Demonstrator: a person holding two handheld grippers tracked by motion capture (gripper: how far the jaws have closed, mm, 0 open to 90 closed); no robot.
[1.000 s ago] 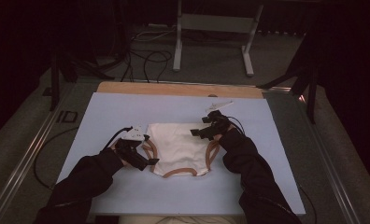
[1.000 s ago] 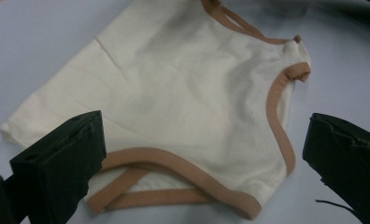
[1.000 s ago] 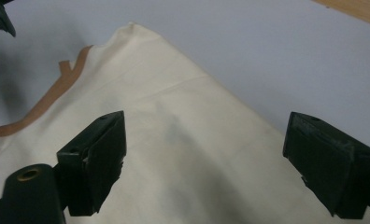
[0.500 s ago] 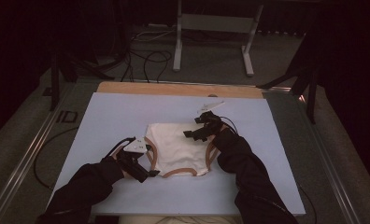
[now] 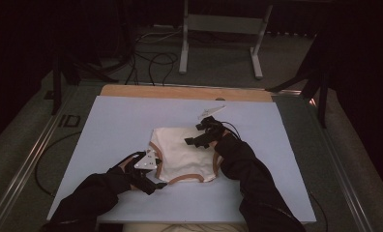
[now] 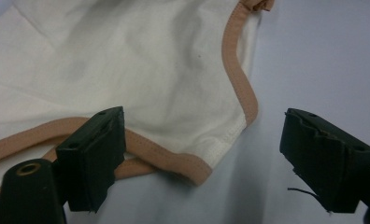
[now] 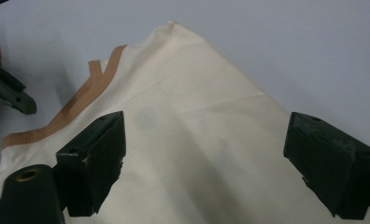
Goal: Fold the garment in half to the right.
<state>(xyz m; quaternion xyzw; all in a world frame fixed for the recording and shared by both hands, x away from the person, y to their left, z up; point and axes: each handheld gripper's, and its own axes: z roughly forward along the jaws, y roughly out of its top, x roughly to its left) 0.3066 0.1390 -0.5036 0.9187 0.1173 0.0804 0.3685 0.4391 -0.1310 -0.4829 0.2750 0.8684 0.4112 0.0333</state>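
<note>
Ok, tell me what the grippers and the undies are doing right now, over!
Left gripper open, jaws closing in around the garment corner, pads not pressing. Right gripper open over the cloth. Garment flat on the mat. Nothing in the way.

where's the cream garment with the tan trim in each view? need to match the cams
High view: cream garment lies mid-table on the pale blue table cover.
Left gripper view: upper left, its tan-trimmed corner between the open jaws.
Right gripper view: centre, spreading down between the open jaws.
Shared landmark: the tan trim along its edge.
</note>
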